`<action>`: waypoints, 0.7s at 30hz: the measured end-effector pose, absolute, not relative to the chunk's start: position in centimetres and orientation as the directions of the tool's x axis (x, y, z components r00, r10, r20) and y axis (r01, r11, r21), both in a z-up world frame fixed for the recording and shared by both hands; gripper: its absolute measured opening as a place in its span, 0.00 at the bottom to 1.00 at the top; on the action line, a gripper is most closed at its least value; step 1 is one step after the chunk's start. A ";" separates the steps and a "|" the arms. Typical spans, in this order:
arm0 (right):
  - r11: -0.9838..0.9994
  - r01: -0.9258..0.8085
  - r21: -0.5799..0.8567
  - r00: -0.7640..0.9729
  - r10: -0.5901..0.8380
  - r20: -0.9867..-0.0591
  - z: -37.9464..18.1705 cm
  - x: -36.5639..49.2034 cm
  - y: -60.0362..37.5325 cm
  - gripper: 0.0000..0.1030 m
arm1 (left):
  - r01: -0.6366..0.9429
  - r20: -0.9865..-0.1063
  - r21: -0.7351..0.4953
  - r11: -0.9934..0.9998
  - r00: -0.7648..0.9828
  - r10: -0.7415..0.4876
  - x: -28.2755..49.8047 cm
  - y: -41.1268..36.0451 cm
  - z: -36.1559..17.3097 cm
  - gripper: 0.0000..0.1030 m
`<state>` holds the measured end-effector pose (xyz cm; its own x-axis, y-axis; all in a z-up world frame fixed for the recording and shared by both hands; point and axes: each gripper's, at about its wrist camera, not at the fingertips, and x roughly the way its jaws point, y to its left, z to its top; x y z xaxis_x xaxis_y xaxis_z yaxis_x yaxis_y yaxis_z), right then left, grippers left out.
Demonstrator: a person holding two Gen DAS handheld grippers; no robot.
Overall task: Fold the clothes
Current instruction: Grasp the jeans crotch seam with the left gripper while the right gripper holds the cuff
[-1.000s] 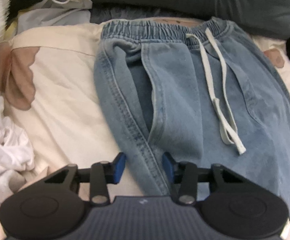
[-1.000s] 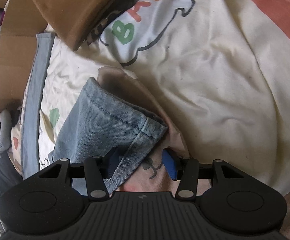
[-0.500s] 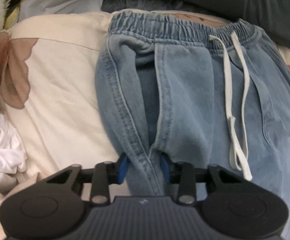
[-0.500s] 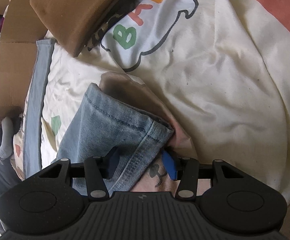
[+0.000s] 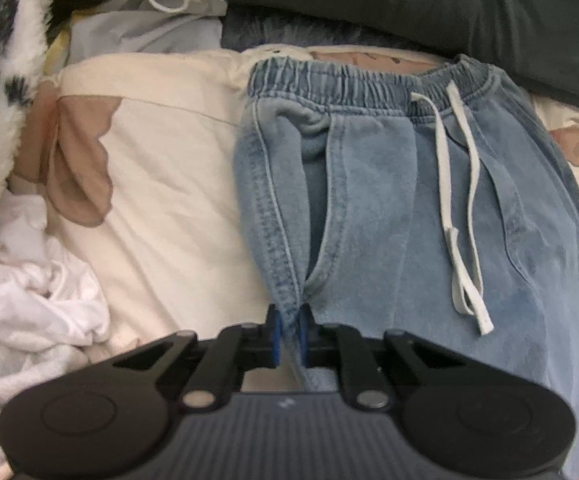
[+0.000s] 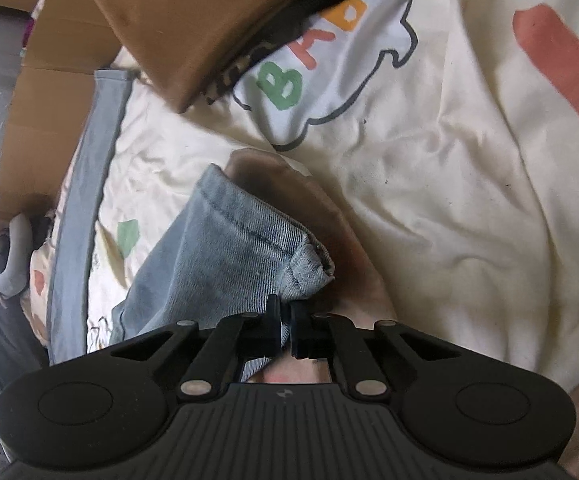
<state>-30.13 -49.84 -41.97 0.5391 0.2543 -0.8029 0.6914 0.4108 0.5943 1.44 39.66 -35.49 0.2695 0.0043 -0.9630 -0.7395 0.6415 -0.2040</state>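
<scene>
**Both grippers hold the jeans on the bed**

The bed [image 5: 161, 184] is covered with a cream sheet [image 6: 469, 200] with coloured prints, and the letters "BAD" are on it in the far part of the right wrist view. The blue jeans [image 5: 389, 208] lie flat on this sheet, with the elastic waistband [image 5: 353, 80] on the far side and the white drawstring [image 5: 461, 216] lying loose over the front. A white crumpled cloth [image 5: 37, 304] is at the near left, and a dark blanket [image 5: 409, 4] is at the far edge. A brown cushion [image 6: 209, 20] lies far left in the right wrist view.

The left gripper [image 5: 288, 332] is closing its jaws, and they already pinch the side seam of the jeans at the near edge. The right gripper [image 6: 285, 330] has its jaws clamped narrow on the corner of the leg hem [image 6: 249, 232].
</scene>
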 end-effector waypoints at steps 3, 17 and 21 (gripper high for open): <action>0.428 0.679 0.596 0.543 0.253 -0.801 -40.6 -30.7 -49.6 0.01 | -0.730 -0.958 -0.216 0.648 0.286 0.003 0.9 39.2 -35.2 0.08; 0.484 0.630 0.607 0.523 0.313 -0.793 -34.9 -33.6 -47.7 0.00 | -0.683 -0.944 -0.208 0.700 0.327 0.039 1.9 39.8 -32.5 0.08; 0.490 0.654 0.577 0.470 0.335 -0.817 -35.8 -35.1 -46.8 0.00 | -0.675 -0.952 -0.170 0.718 0.300 0.057 2.0 39.6 -33.6 0.08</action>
<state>-35.13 -46.83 -35.76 0.4695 0.3352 -0.8168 0.6537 0.4899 0.5768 1.98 39.63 -33.57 0.2999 0.0567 -0.9523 -0.6750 0.7180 -0.1698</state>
